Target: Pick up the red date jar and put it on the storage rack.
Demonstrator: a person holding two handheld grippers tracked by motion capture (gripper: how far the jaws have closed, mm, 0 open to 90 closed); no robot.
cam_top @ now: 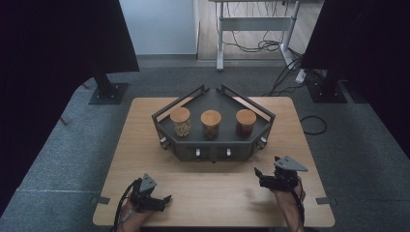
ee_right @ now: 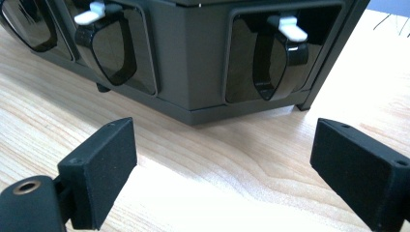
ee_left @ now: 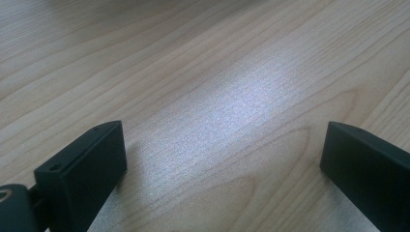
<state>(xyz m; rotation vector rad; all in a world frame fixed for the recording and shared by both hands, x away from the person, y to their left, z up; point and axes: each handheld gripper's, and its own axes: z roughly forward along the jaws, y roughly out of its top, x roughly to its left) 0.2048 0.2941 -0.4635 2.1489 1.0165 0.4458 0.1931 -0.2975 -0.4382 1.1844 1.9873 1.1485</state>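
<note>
A: From above, where's the rack point(cam_top: 212, 145)?
B: Mid-table, three jars on it, ahead of both claws. The right claw point(cam_top: 261, 175) is nearer and points at its front; the left claw point(cam_top: 164, 200) rests by the near edge.
A: Left gripper view?
B: Jaws wide, empty, bare table point(ee_left: 217, 96).
A: Right gripper view?
B: Jaws wide, empty; the rack's front, long side across, lies just ahead with its white levers point(ee_right: 292, 26).

Three jars point(cam_top: 211, 124) in rack point(cam_top: 164, 126), centred on table point(cam_top: 203, 193).

Dark angular rack point(cam_top: 212, 145), upright, mid-table
</note>
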